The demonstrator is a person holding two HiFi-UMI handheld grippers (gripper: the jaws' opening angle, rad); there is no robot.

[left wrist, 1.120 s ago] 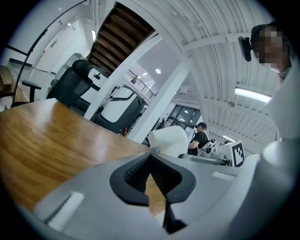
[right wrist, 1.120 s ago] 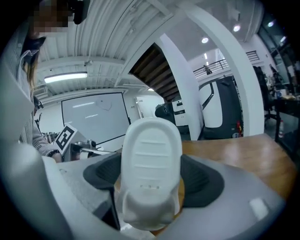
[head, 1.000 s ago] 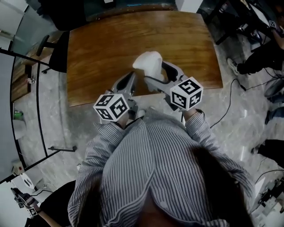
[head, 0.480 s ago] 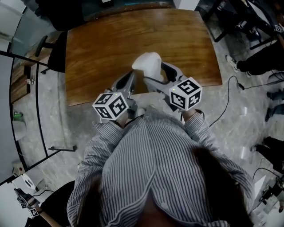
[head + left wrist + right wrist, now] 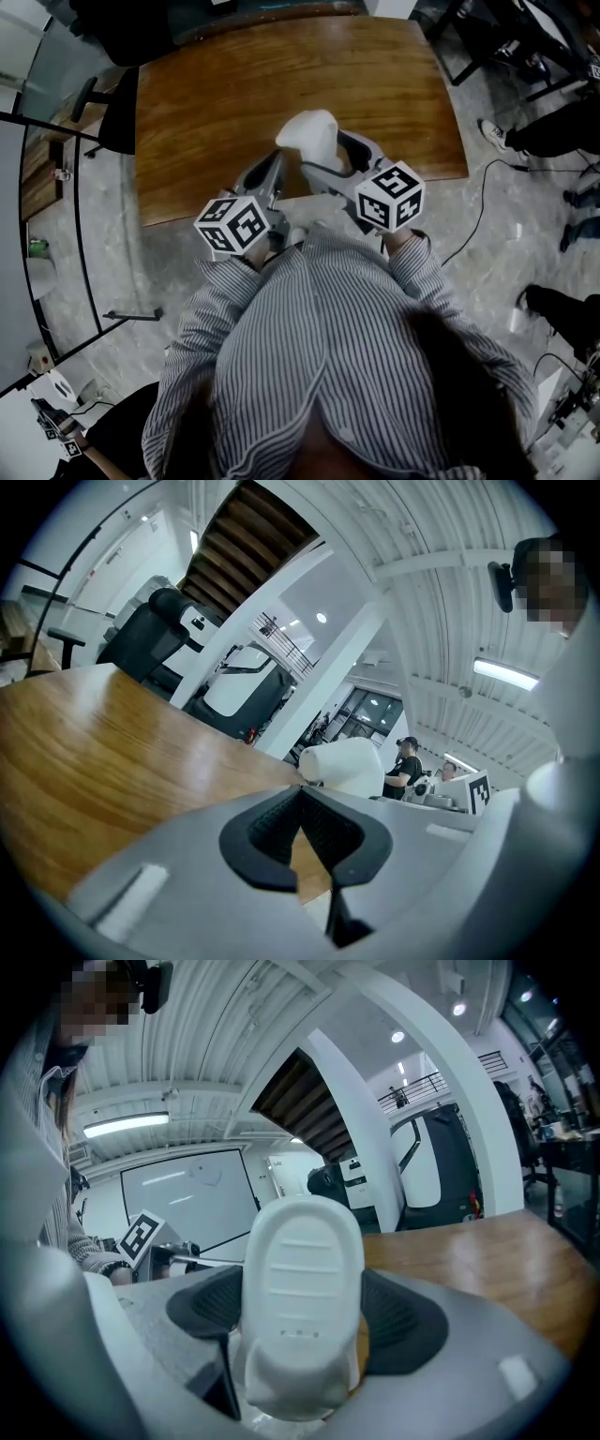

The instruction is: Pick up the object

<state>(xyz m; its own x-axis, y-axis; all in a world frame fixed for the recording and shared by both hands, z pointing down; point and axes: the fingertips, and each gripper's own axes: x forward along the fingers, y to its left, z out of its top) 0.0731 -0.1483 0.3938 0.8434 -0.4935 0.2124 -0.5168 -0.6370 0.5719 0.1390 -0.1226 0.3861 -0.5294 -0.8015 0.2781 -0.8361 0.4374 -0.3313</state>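
A white rounded plastic object (image 5: pixel 313 139) is held above the near edge of the wooden table (image 5: pixel 225 94). My right gripper (image 5: pixel 323 159) is shut on it. In the right gripper view the white object (image 5: pixel 302 1302) fills the space between the two dark pads (image 5: pixel 403 1321), ribbed face toward the camera. My left gripper (image 5: pixel 277 173) hovers just left of it with its jaws closed together and nothing between them. In the left gripper view the white object (image 5: pixel 345 764) shows beyond the meeting pads (image 5: pixel 323 829).
The table's near edge (image 5: pixel 234 208) lies under both grippers, with marble floor (image 5: pixel 103 272) below it. A black chair (image 5: pixel 117 112) stands at the table's left side. Cables (image 5: pixel 487 206) and people's legs (image 5: pixel 553 131) are on the right.
Both grippers and the white object have stayed nearly still, shifting only slightly in the view. People's feet on the right have moved.
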